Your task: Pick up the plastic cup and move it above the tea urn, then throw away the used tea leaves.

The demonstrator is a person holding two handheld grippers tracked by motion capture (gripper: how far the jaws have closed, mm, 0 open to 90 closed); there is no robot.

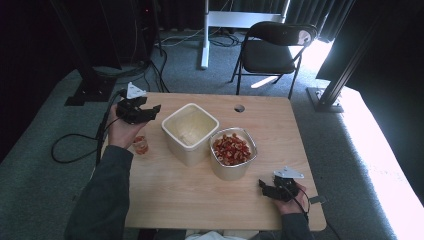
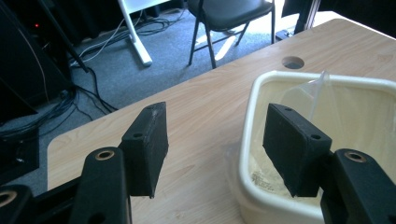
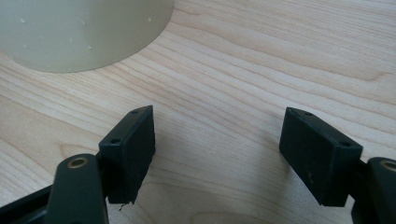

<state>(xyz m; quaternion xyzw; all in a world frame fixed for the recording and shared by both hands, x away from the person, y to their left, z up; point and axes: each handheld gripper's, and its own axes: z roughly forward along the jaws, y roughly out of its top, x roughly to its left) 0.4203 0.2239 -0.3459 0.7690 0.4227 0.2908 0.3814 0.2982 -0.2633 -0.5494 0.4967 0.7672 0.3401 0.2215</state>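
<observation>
Left hand-held gripper [image 1: 150,111], jaws apart and empty, hovers just left of the cream tub [image 1: 190,132]; right hand-held gripper [image 1: 265,187] idles open; ring-filled container [image 1: 232,152] beside the tub still untouched

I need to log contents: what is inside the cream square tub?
The cream tub holds a clear plastic bag lining it, with pale residue at the bottom. The left tool's pad covers part of the inside.

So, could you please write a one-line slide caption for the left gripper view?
Open left gripper at the rim of the cream square plastic tub on the light wooden table.
</observation>
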